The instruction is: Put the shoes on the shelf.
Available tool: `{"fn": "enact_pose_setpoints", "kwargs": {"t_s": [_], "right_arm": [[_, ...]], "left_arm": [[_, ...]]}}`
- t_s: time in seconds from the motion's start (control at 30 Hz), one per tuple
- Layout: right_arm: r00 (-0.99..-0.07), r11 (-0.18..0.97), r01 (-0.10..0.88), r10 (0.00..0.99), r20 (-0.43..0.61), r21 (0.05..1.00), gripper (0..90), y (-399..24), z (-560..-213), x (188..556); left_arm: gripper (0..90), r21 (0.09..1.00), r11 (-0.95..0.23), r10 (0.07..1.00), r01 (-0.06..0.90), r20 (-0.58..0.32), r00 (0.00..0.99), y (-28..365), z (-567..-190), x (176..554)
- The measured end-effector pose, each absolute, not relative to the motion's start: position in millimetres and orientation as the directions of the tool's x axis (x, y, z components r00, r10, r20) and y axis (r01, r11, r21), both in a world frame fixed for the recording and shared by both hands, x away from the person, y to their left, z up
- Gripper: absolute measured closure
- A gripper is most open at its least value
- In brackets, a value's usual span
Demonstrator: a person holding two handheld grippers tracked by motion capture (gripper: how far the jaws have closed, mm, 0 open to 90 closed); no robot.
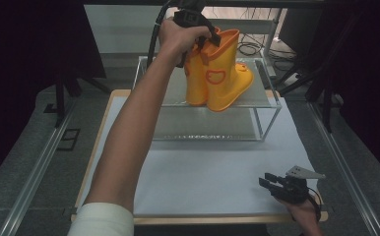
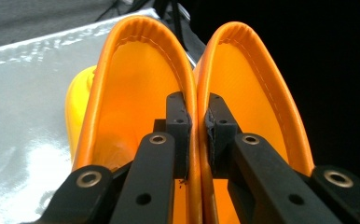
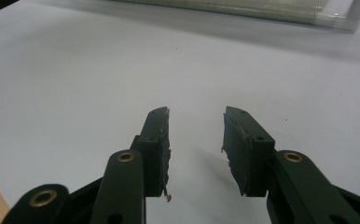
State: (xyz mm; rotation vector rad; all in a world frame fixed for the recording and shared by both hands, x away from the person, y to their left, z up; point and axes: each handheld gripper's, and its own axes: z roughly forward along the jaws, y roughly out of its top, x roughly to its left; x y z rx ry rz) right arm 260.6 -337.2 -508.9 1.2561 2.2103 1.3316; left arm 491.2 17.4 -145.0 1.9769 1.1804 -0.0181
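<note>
Left gripper (image 2: 197, 122) pinches boots (image 1: 216, 73) on glass shelf (image 1: 257, 101).

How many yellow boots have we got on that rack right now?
2. The left boot and the right boot stand side by side on the rack's top shelf, their inner cuffs pinched together by the left gripper.

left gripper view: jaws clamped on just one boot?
No: the left gripper pinches the touching cuff walls of both orange boots together, one jaw inside each boot opening.
</note>
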Motion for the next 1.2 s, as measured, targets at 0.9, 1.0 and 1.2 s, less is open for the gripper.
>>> {"fn": "enact_pose_setpoints", "kwargs": {"t_s": [0.9, 1.0, 1.2], "right_arm": [[-0.59, 0.211, 0.543, 0.785, 0.191, 0.813, 59.9, -336, -510, 259], [-0.592, 0.214, 0.542, 0.783, 0.189, 0.812, 59.9, -335, -510, 259], [-0.595, 0.217, 0.542, 0.781, 0.188, 0.812, 59.9, -333, -510, 258]], "left_arm": [[82.1, 0.612, -0.137, 0.857, 0.779, -0.321, 0.403, 36, -177, 537], [79.8, 0.614, -0.136, 0.854, 0.778, -0.326, 0.406, 37, -178, 538], [56.1, 0.64, -0.158, 0.842, 0.752, -0.311, 0.441, 35, -174, 538]]}}
